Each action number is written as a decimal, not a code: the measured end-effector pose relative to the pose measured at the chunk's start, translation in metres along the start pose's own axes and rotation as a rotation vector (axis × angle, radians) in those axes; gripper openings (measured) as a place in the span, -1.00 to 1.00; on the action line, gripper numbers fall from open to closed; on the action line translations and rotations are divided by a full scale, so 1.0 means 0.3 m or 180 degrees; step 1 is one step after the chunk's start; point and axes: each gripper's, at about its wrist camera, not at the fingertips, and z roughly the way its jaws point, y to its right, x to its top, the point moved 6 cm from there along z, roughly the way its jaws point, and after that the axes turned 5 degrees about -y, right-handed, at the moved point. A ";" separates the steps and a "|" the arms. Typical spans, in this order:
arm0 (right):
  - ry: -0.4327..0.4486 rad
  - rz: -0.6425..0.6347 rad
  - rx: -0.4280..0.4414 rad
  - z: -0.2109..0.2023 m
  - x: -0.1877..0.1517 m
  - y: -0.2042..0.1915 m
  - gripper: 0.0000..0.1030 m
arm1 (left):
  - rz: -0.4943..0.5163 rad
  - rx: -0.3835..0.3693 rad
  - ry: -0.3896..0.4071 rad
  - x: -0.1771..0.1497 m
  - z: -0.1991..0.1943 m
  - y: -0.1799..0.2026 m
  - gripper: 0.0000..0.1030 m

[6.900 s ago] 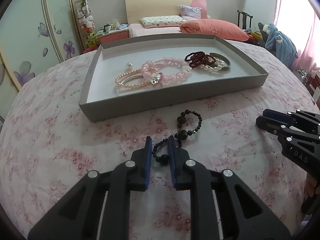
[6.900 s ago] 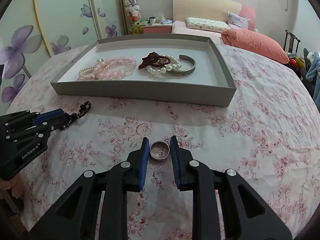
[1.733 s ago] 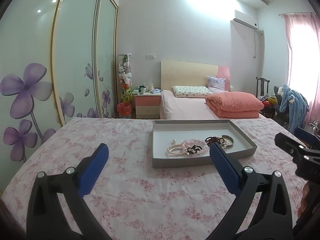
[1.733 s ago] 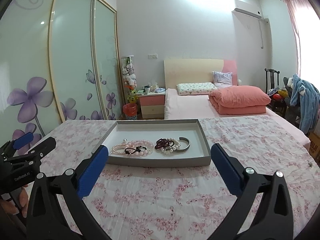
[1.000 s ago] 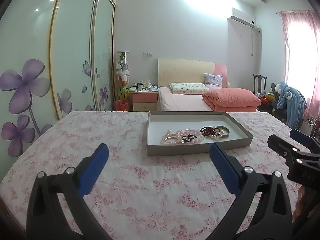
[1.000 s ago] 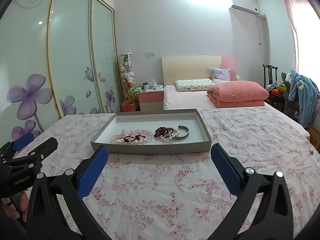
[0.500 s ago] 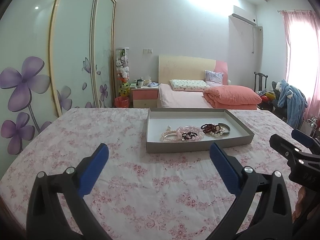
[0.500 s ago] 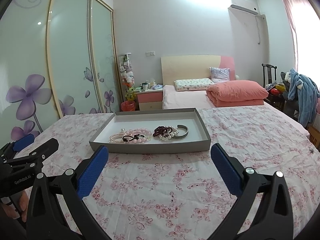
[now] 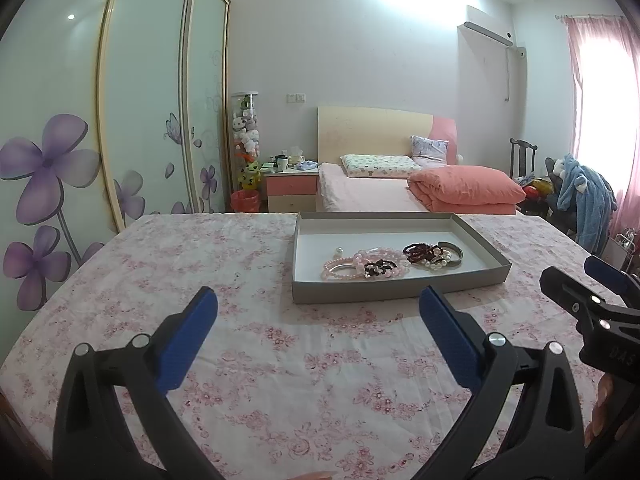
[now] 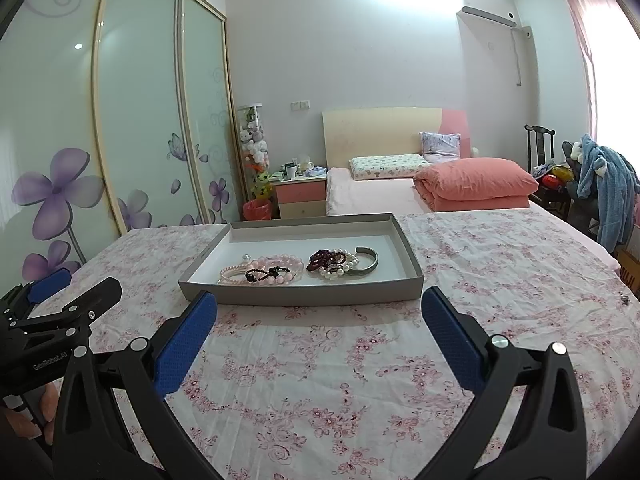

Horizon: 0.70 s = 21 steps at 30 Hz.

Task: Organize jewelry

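Note:
A grey tray (image 9: 400,291) (image 10: 304,295) sits on the floral cloth ahead of both grippers. In it lie pink bead bracelets (image 9: 362,261) (image 10: 276,267), a black bead bracelet (image 9: 379,267) (image 10: 262,273), a dark red bracelet (image 9: 418,250) (image 10: 324,257), white pearls (image 10: 338,270), a silver bangle (image 9: 454,249) (image 10: 366,260) and a loose pearl (image 9: 339,251) (image 10: 247,257). My left gripper (image 9: 318,328) is wide open and empty, well short of the tray. My right gripper (image 10: 320,326) is wide open and empty, its fingertips close to the tray's front wall.
The floral cloth (image 9: 248,344) covers the surface around the tray. A small dark speck (image 10: 625,300) lies at the far right of the cloth. A bed with an orange quilt (image 10: 476,182), a nightstand (image 10: 300,194), a flowered wardrobe (image 10: 120,140) and a chair with blue clothes (image 10: 604,188) stand behind.
Since 6.9 s ago the black bracelet has gone from the cloth into the tray, and both grippers have opened and drawn back. Over the last second the views have barely shifted.

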 end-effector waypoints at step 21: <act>-0.0034 0.0024 0.0002 0.008 -0.009 0.003 0.97 | 0.0000 0.0007 -0.0043 -0.011 0.015 -0.003 0.92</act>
